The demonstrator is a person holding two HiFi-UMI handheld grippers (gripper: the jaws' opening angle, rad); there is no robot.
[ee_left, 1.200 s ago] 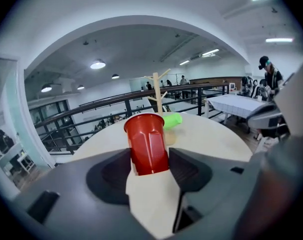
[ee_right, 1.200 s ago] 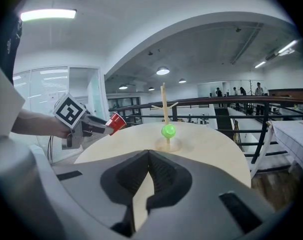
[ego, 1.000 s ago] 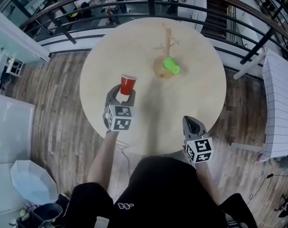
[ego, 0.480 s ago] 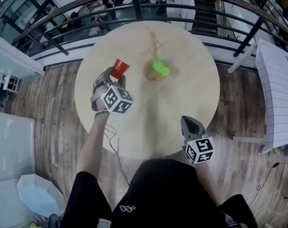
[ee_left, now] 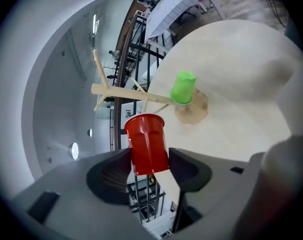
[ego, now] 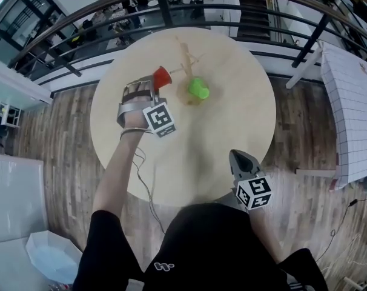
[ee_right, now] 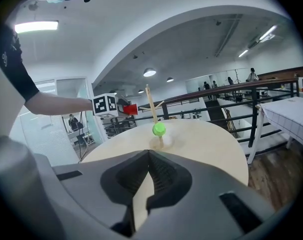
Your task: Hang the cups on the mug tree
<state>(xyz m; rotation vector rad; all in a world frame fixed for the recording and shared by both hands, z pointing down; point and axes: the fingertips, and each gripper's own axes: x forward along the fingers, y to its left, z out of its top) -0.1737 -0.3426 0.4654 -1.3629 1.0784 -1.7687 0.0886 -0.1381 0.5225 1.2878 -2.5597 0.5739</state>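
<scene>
The left gripper [ee_left: 149, 161] pinches a red plastic cup [ee_left: 147, 141] by its narrow bottom end, one dark jaw pressing on each side of the wall, with the open rim pointing away from the gripper. In the head view this gripper is rolled onto its side above the left half of the round pale wooden table [ego: 232, 138], its square-marker cube [ego: 161, 119] turned towards the person. The red cup lies roughly level in the grip, mouth towards the light wooden mug tree [ego: 186, 56], which stands on its round base at the far middle of the tabletop. The cup's rim is just beside the tip of one of the tree's left-hand branches; whether they touch cannot be told.

A bright green plastic cup [ego: 199, 89] sits on a low branch of the tree, close above the base, on the side away from the red cup.

The right gripper [ee_right: 149, 159] has its jaws pressed together with nothing between them. It is held low at the table's near edge, close to the person's body and well apart from the tree, pointing across the tabletop towards it. A dark metal railing [ego: 317, 35] curves behind the table
</scene>
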